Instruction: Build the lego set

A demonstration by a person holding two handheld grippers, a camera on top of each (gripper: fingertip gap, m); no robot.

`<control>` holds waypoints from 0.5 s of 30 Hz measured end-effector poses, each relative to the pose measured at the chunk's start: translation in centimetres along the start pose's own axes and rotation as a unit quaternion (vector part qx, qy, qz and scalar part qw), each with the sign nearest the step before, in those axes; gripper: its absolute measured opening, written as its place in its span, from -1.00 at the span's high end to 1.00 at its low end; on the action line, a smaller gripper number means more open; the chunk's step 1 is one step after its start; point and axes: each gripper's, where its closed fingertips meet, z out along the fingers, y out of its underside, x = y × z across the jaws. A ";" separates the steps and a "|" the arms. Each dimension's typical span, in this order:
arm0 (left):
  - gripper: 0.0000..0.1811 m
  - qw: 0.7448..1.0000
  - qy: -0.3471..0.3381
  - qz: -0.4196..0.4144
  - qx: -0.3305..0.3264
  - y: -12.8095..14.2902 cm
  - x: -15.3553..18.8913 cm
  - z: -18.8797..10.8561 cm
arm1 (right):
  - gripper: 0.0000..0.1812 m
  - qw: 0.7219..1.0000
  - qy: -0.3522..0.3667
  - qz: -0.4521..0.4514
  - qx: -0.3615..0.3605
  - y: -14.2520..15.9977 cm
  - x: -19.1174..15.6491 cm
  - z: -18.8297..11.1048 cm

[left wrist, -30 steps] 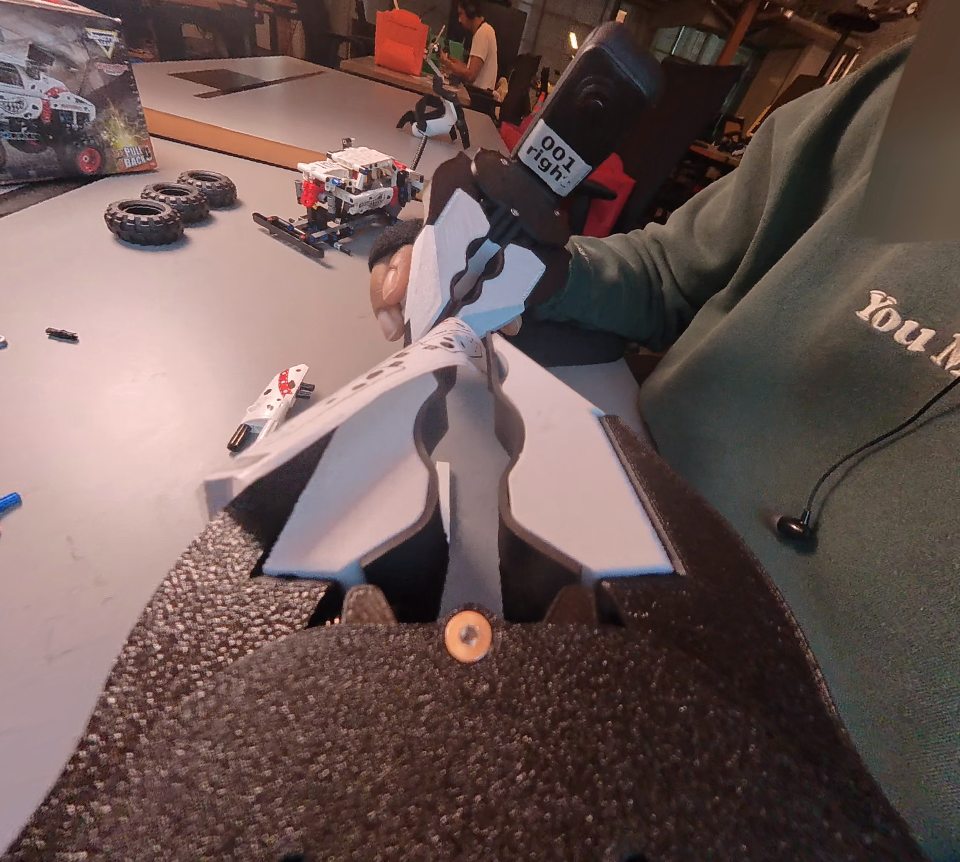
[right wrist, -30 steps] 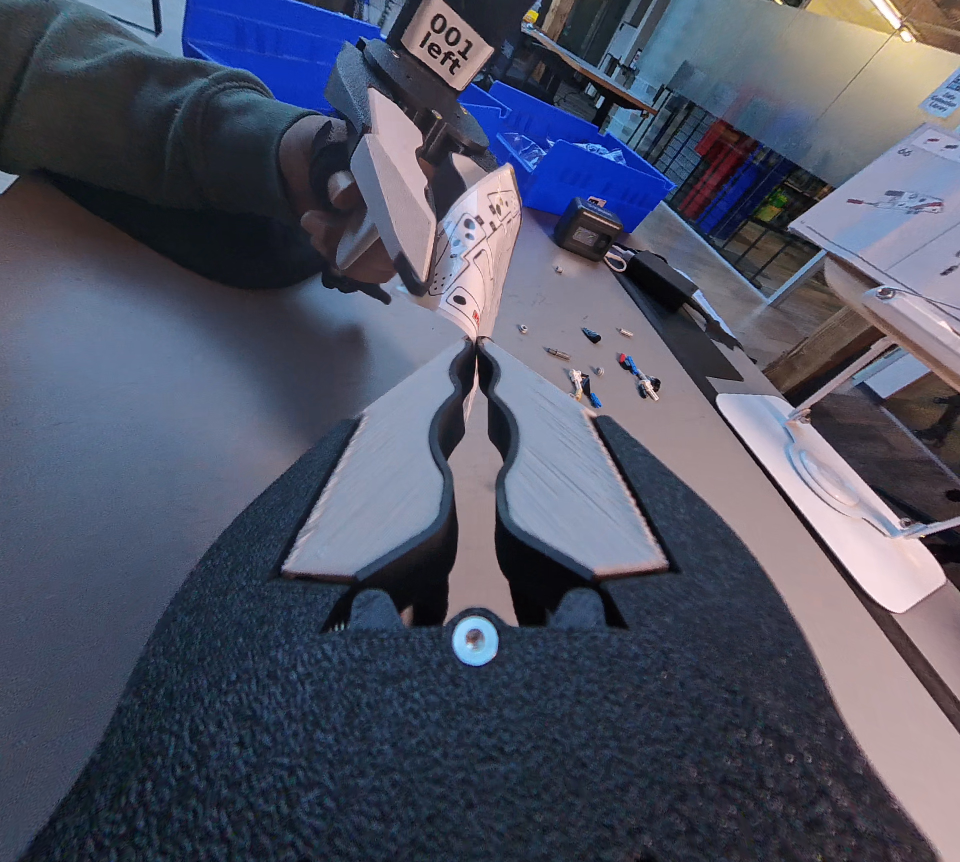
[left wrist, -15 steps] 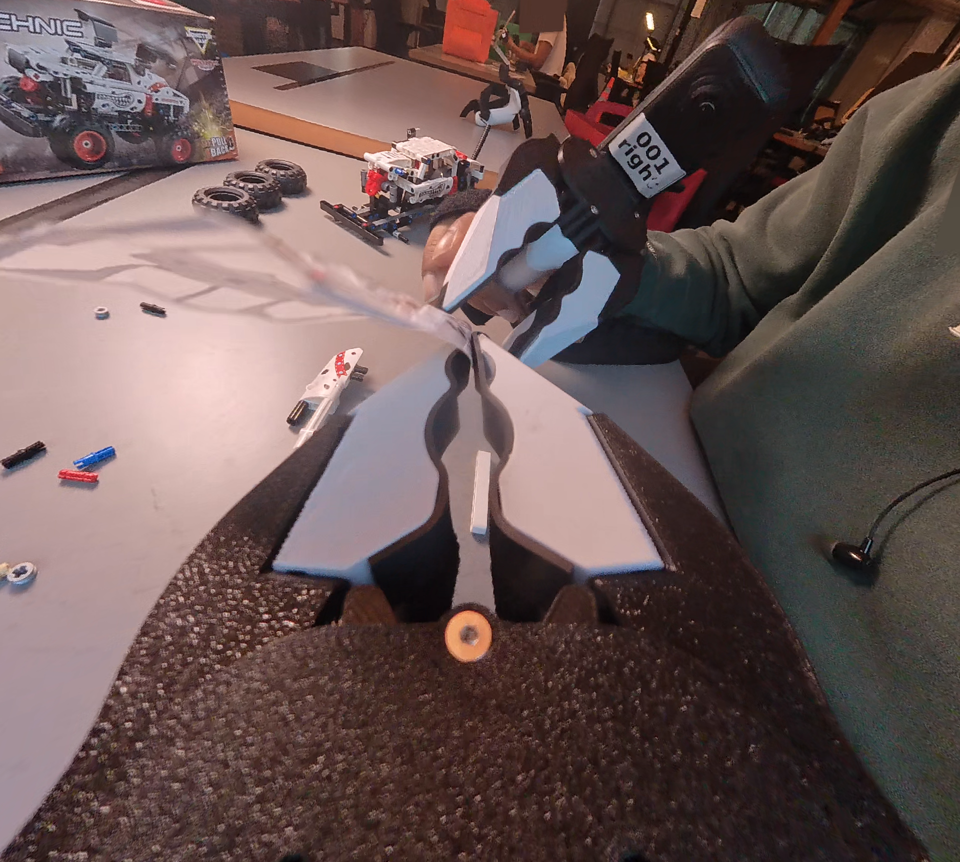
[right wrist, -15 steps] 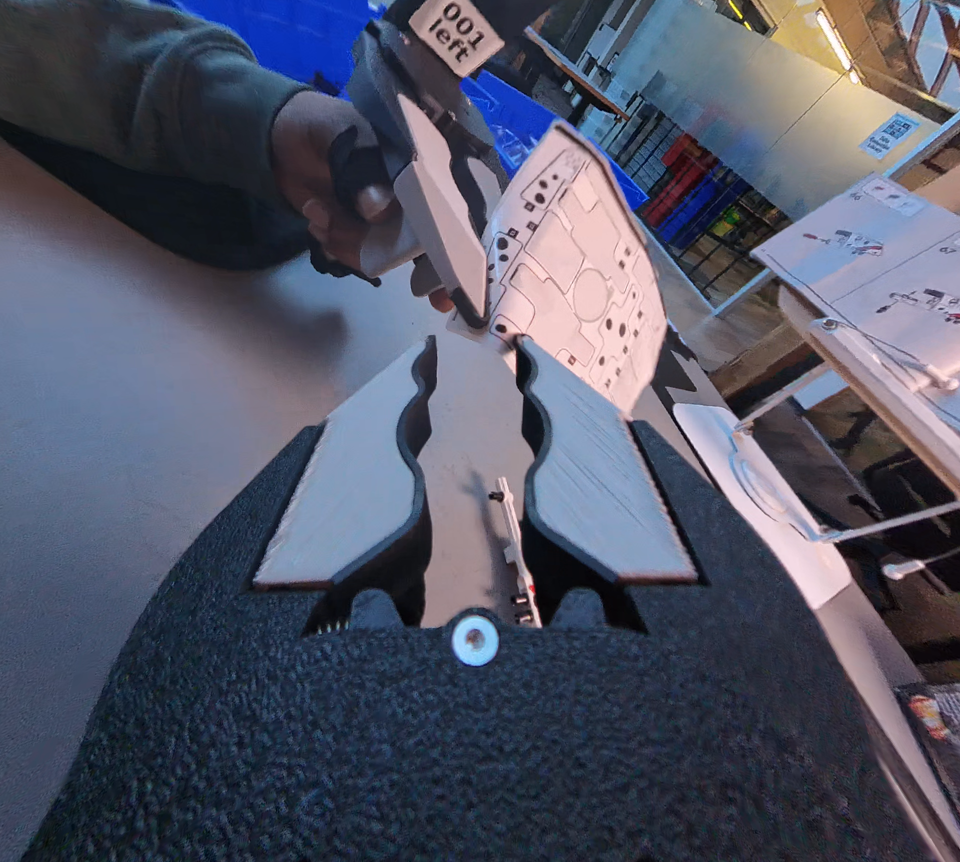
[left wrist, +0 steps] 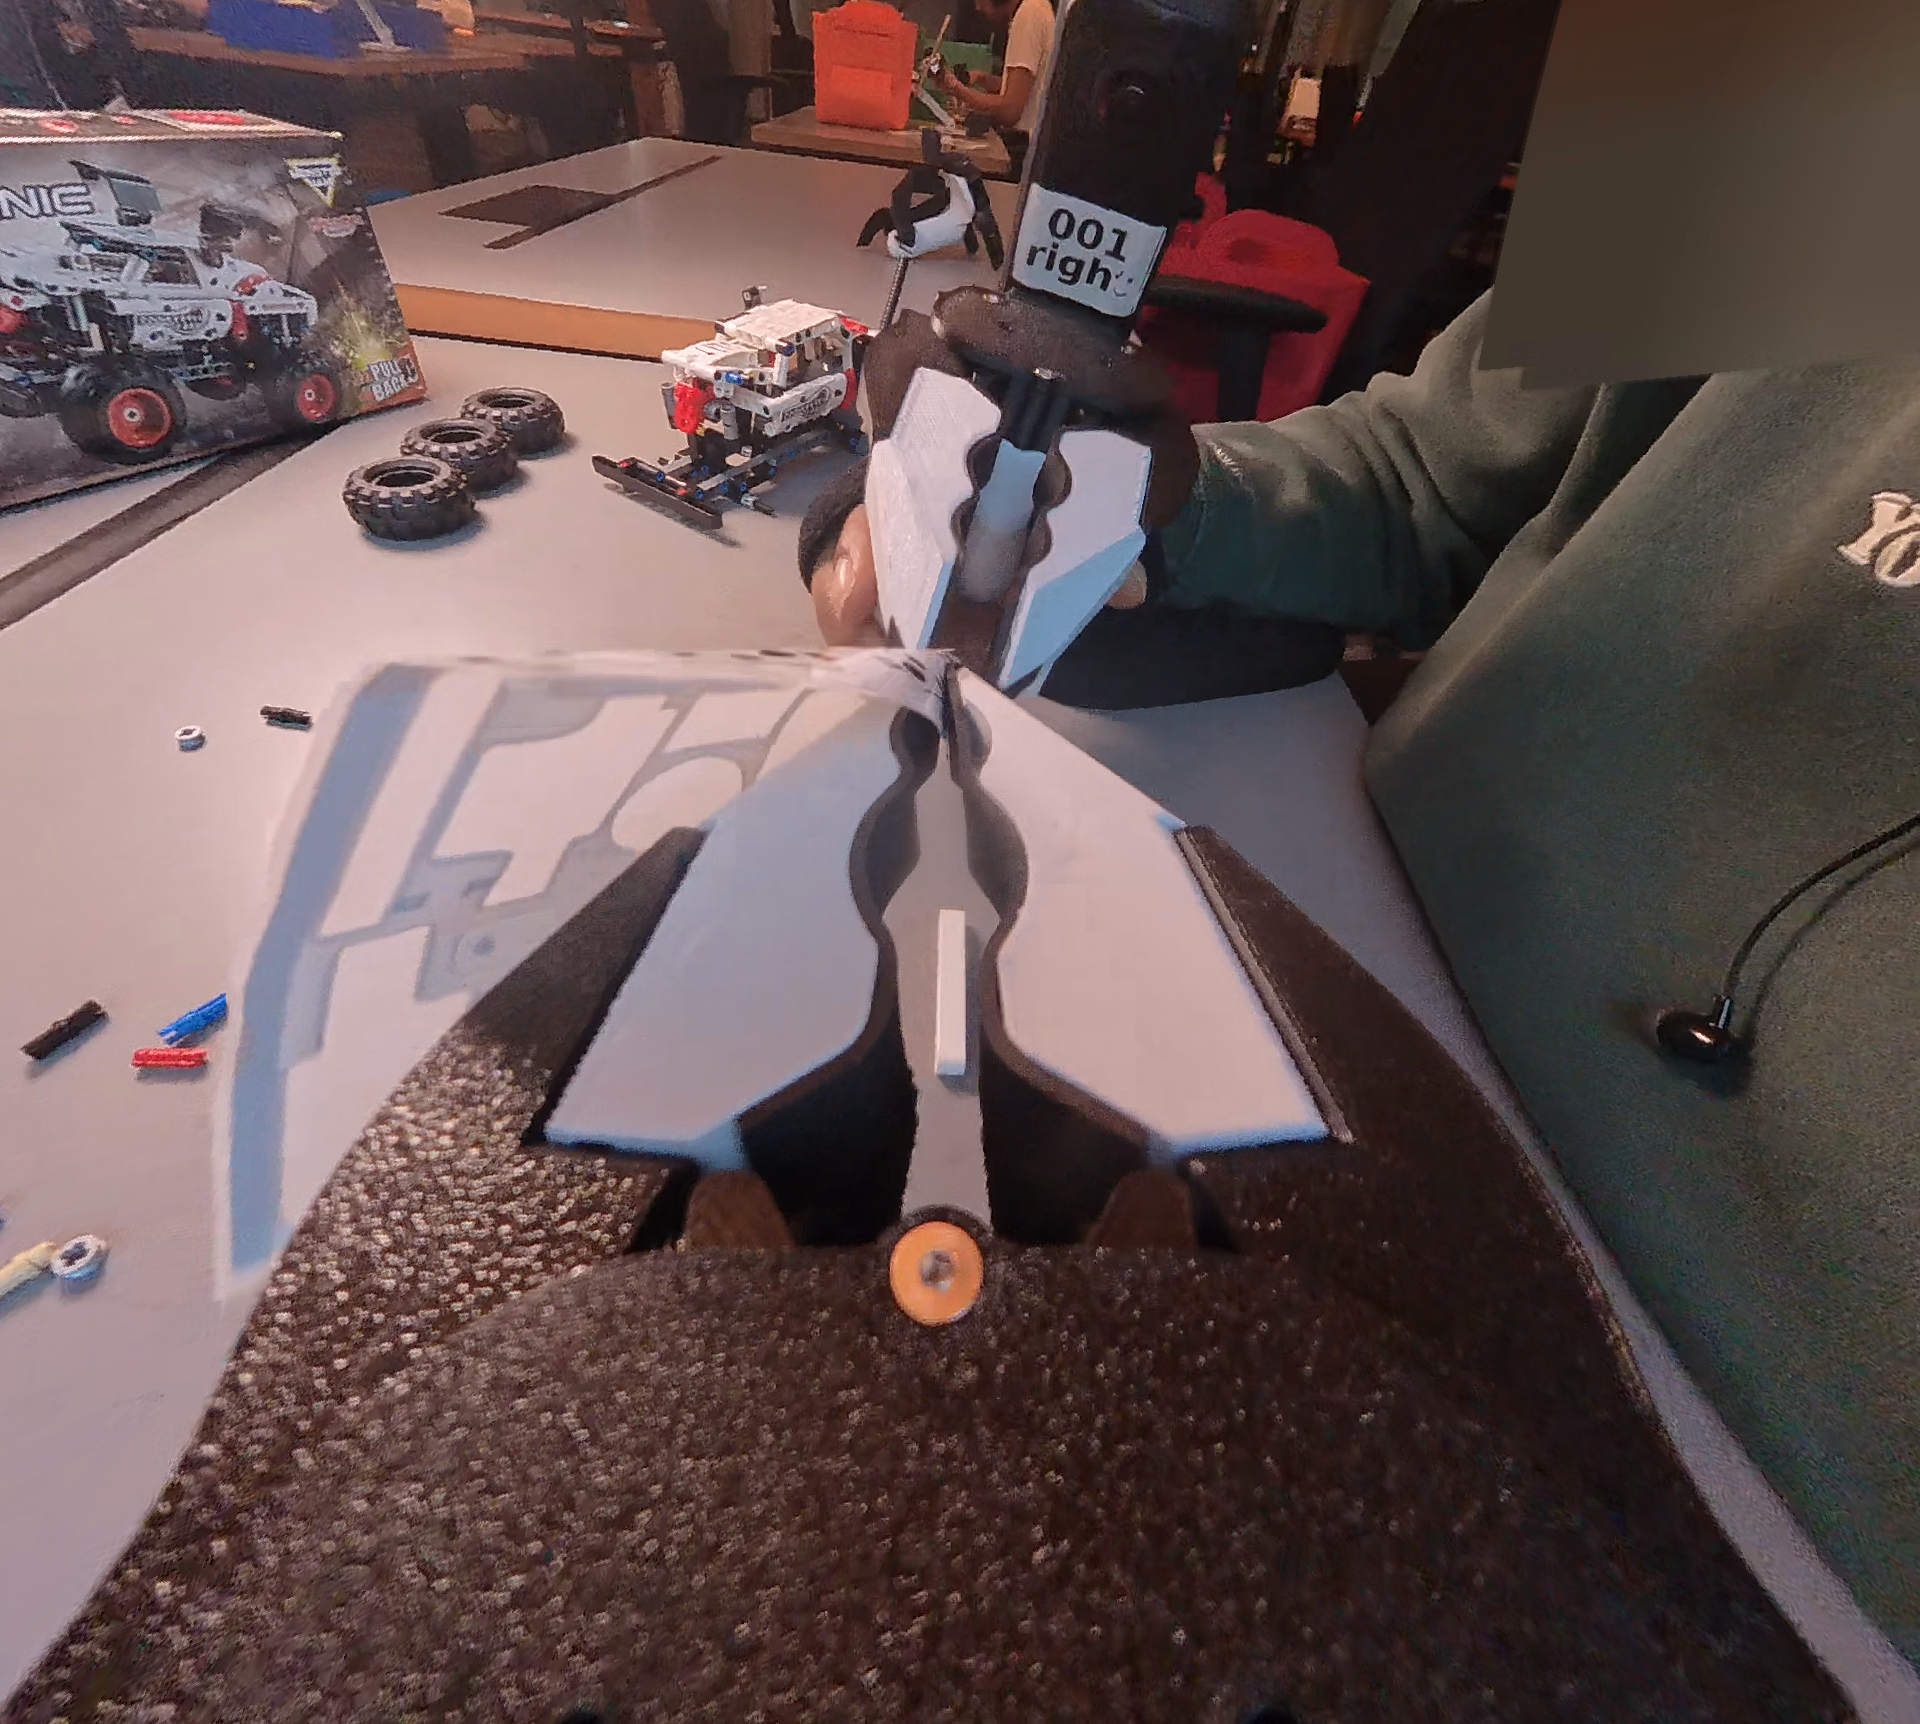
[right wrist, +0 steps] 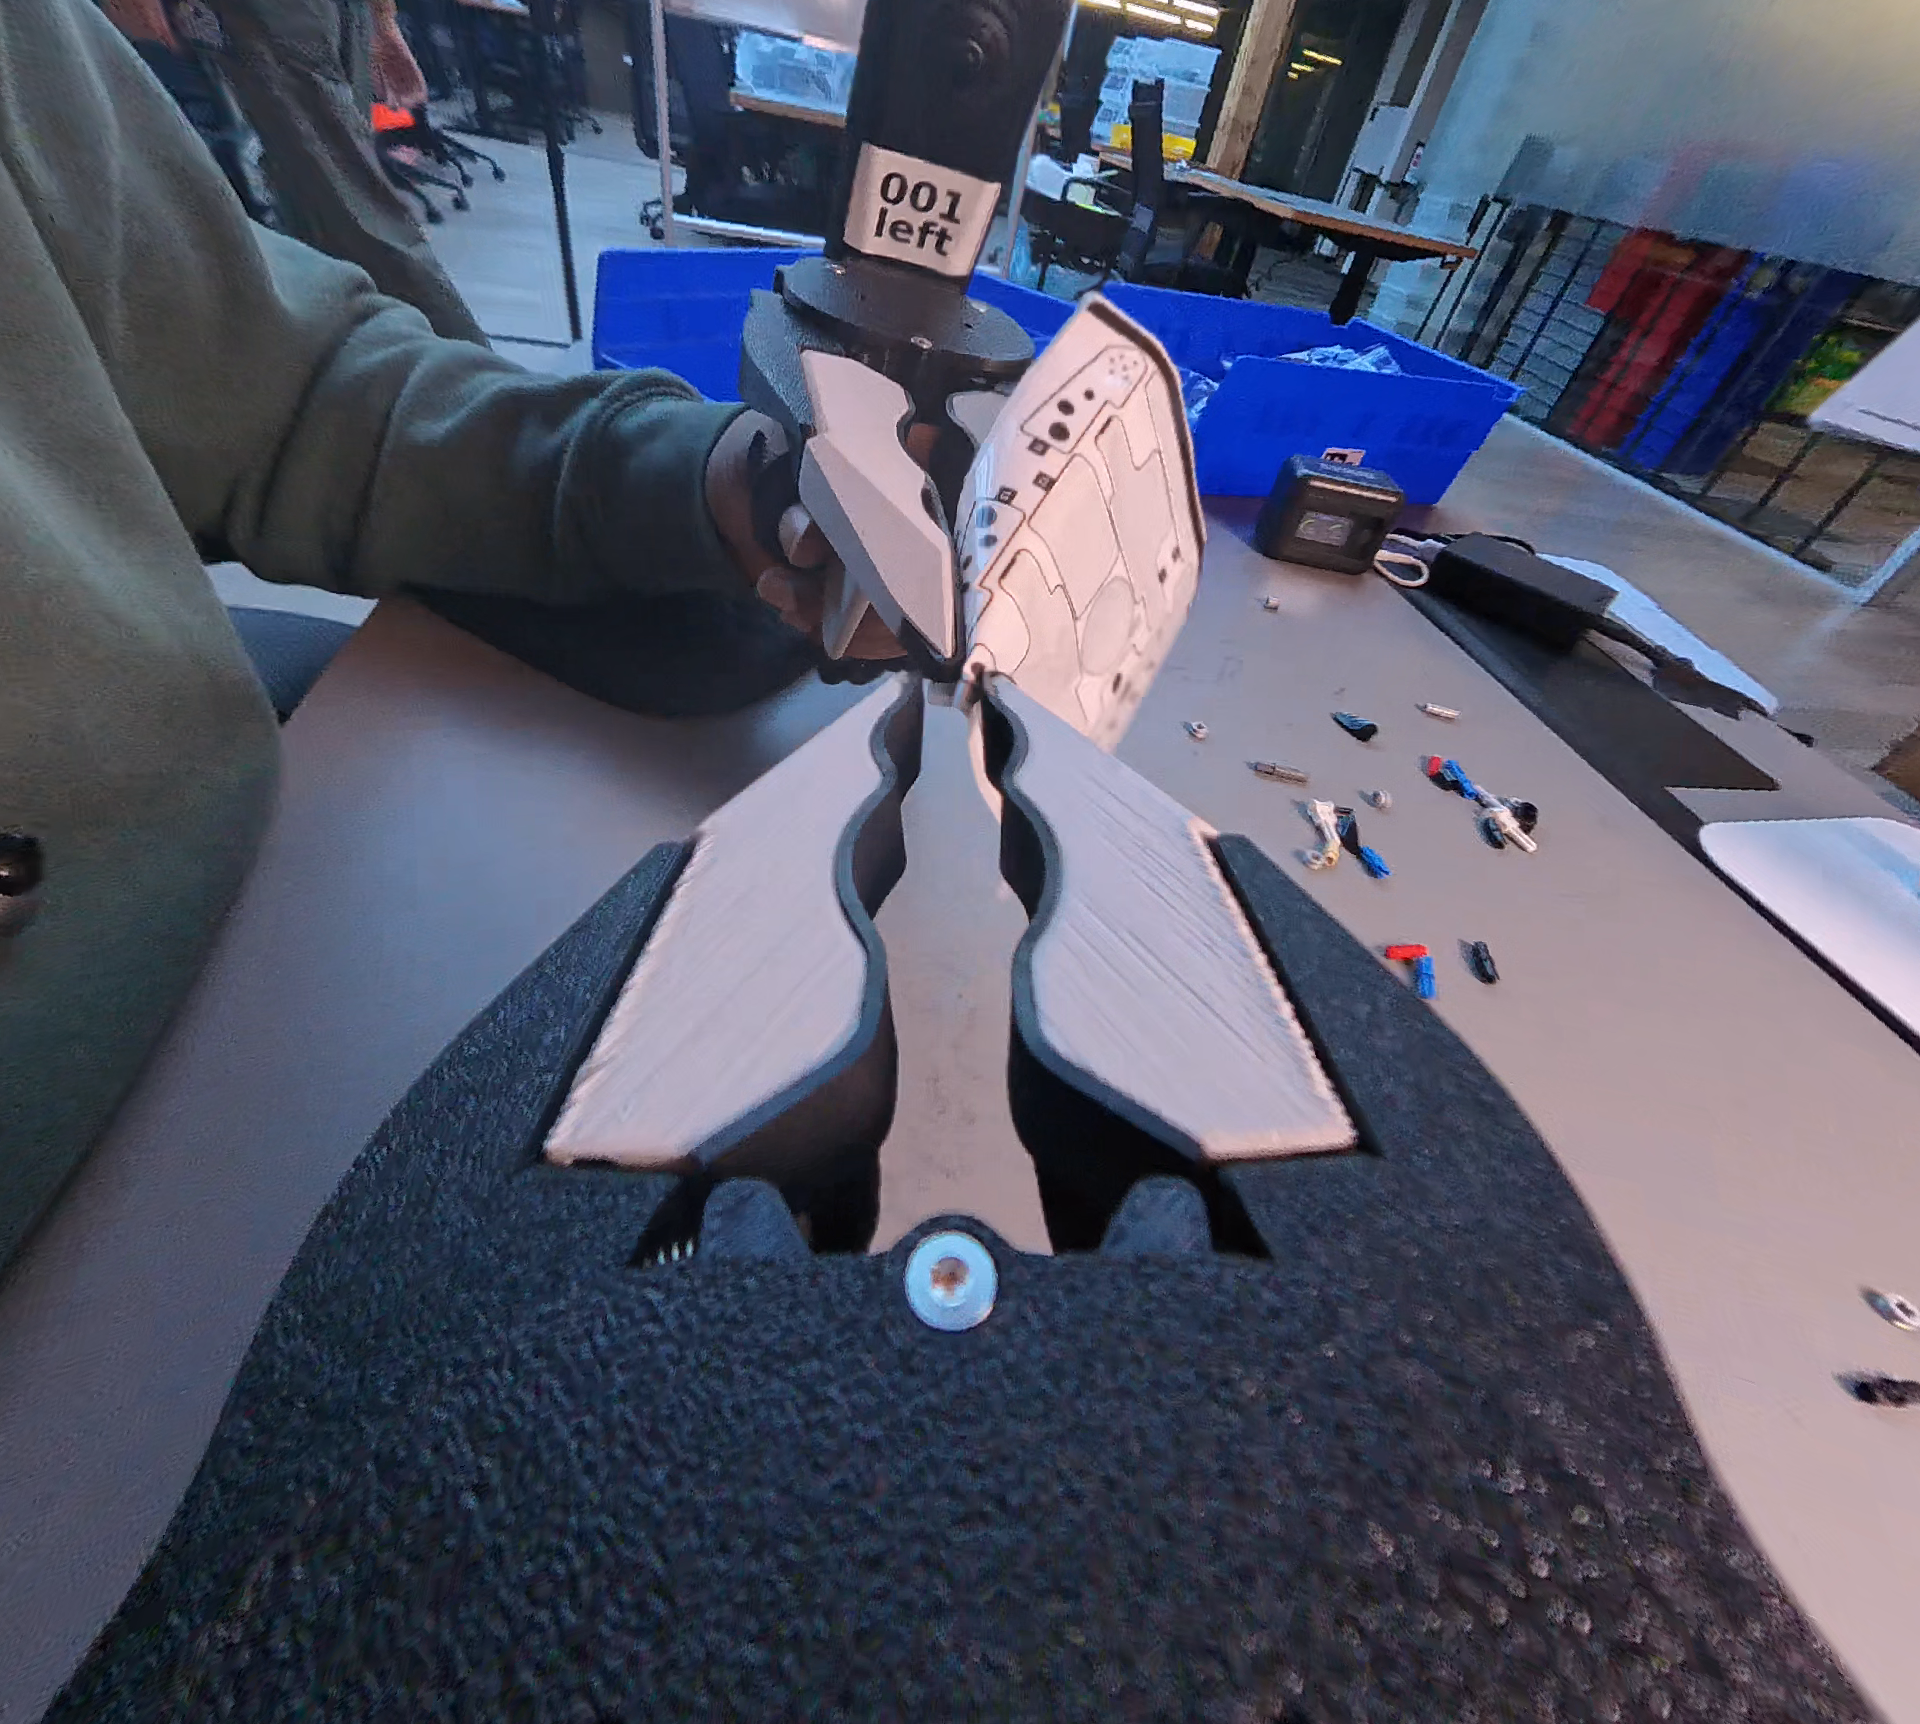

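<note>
2 grippers meeting tip to tip above the grey tabletop [left wrist: 540, 594]. Pinched at 1 corner between the pressed-together fingers of the left gripper [left wrist: 943, 706]: a thin white sticker sheet with black die-cut outlines [right wrist: 1081, 531], fanning left of those tips in the left wrist view, long axis running up and away in the right wrist view. Right gripper [right wrist: 951, 692] nearly closed, tips at that same held corner; whether nipping a sticker edge, impossible to tell. Both hands raised, handles upright, facing each other. Likely next: peeling 1 sticker free. Well apart: the white, half-built lego truck chassis [left wrist: 764, 386] and 3 black rubber tyres [left wrist: 457, 459].
</note>
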 end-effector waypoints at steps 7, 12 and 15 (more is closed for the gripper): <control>1.00 0.999 -0.021 0.025 -0.041 1.3 -0.3 0.2 | 0.99 0.999 0.020 -0.040 -0.016 0.3 0.2 0.0; 1.00 0.999 -0.024 0.023 -0.031 0.9 -0.4 -0.1 | 0.82 0.997 0.031 -0.061 -0.026 0.3 0.6 -0.3; 1.00 0.999 -0.018 0.025 -0.035 1.1 -0.2 0.1 | 0.82 0.996 0.027 -0.073 -0.041 0.9 0.1 0.1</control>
